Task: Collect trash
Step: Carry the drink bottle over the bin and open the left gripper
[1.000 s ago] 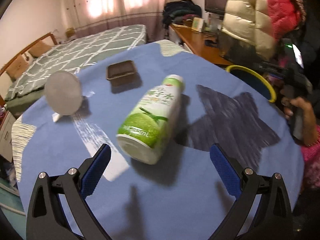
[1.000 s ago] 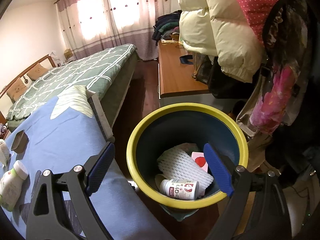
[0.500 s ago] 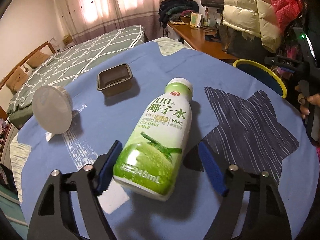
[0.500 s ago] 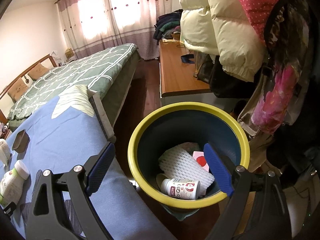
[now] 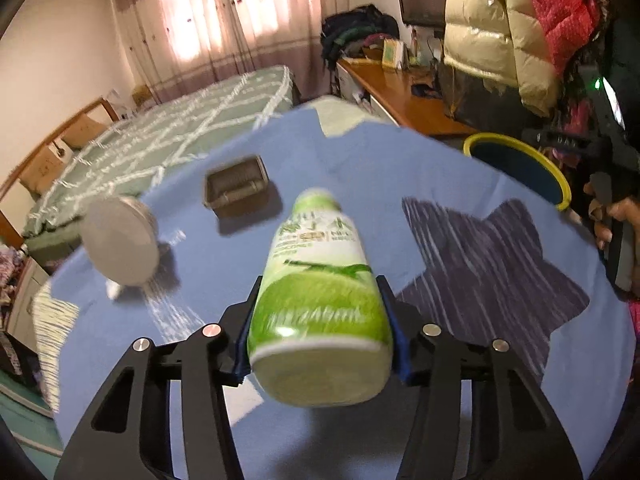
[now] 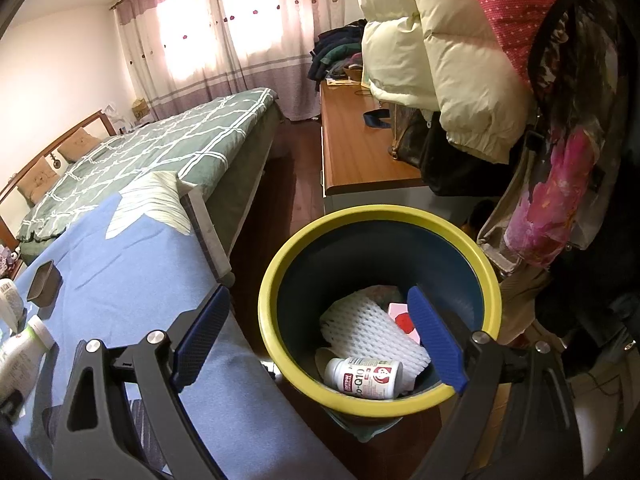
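The bottle (image 5: 320,300) sits between the pads of your left gripper (image 5: 320,340), base toward the camera and cap pointing away, over the blue surface (image 5: 440,184). The jaws are closing on its lower body and the blue pads already look pressed against both sides. Judge it a smooth, rounded plastic bottle with a glossy sleeve: probably light if empty, a little springy under pressure, and apt to slip or swivel if pinched too near the base. The broad lower body, where you hold it, seems the soundest place. Whether any liquid is left inside cannot be told.

Motion blur smears the label, and the bottle hides the surface beneath it, so you cannot tell whether it is lifted clear. Farther off lie a dark tray (image 5: 236,190) and a tipped round grey thing (image 5: 120,246), too blurred to identify.

Your right gripper (image 6: 320,340) hangs wide open and empty over the bin (image 6: 280,280), which holds a white foam net (image 6: 368,332), a pill bottle (image 6: 364,376) and something pink, half hidden.
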Demonstrator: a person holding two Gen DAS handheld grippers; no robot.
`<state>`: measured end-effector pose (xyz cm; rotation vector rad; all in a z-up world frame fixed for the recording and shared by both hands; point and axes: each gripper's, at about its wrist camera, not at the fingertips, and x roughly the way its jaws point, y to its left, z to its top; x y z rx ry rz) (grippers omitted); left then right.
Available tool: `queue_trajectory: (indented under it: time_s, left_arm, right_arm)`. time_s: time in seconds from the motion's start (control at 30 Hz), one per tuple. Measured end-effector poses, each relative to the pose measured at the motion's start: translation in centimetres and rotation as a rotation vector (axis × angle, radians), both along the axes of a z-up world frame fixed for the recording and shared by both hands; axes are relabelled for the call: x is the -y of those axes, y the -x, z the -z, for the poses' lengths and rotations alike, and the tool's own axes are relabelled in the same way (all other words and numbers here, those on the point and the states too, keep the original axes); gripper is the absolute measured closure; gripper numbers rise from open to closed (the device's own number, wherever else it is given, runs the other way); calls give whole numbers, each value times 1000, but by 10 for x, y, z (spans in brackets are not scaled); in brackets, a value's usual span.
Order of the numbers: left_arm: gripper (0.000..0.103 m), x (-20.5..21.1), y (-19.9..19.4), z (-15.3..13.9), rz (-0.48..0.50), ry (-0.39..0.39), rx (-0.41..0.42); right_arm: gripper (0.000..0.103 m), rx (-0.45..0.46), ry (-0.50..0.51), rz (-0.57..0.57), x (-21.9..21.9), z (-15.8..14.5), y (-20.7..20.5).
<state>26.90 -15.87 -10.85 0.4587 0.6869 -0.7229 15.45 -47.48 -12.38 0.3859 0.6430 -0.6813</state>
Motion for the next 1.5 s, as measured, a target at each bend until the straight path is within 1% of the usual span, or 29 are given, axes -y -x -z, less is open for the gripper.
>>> queue_trajectory:
  time_s: [0.1,0.27,0.4,0.53,0.67,0.8,0.97,1.07,1.23,1.33,1.5]
  left_arm:
    - [52,0,5,-22,-18,13,49]
    - [52,2,5,-47,-41,40,86]
    - [52,11,0,-58,-59,62,78]
    - [52,23,0,-62,-61,59,70]
    - [52,40,8,-66,-37,60,69]
    - [52,65,15,-77,6,84,57]
    - [52,110,27,-91,86,112,38]
    - [52,150,38,-100,150,119,39]
    - [52,218,55,-106,243,138,29]
    - [52,258,64,-103,275,144,22]
    - [52,316,68,-83,304,141,-28]
  right_arm:
    - [17,4,-5,-2,-1,0,-1]
    - [17,14,-17,-9,-1,0,0]
    - [17,19,-19,-27,-3,-1,1]
    - [17,30,-34,-63,-5,-4,6]
    - [17,63,-11,-75,-4,-17,24]
    - [17,97,3,-73,5,-30,49]
    - [17,106,7,-59,21,-35,74]
    - [17,104,15,-40,29,-33,89]
    - [17,110,0,-1,49,-27,107]
    - [17,112,-4,19,59,-25,116]
    - [17,113,-13,61,75,-19,128]
